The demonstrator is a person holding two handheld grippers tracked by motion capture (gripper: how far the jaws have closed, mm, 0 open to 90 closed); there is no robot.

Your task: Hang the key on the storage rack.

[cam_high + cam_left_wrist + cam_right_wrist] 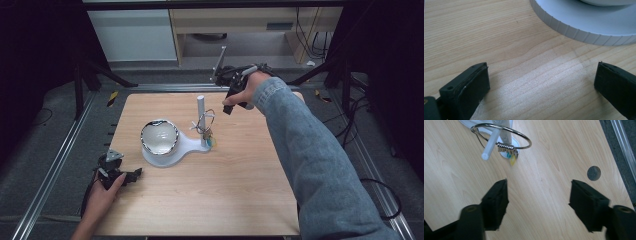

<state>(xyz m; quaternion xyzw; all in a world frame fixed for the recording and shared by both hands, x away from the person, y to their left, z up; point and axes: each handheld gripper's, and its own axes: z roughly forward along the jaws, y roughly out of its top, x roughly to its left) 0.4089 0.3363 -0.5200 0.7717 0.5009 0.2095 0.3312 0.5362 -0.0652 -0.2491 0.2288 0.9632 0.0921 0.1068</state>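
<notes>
A white stand (186, 146) sits mid-table, its round base (584, 22) carrying a shiny bowl (159, 136). From its upright post (201, 117) a peg (490, 143) sticks out, and a metal ring (524, 137) with small charms hangs on it; the ring (207, 120) is also in the high view. My right gripper (537, 195) is open above bare wood, a short way back from the ring, with nothing between its jaws; in the high view the right gripper (227, 107) is behind and right of the post. My left gripper (134, 175) lies at the front left, and this left gripper (541, 82) stands open and empty near the base.
The wooden table (240, 190) has a small round hole (594, 173) near its far right corner. Aluminium rails (60, 160) run along both sides. Cables (360, 130) trail on the floor at the right, and a cabinet (135, 35) stands behind.
</notes>
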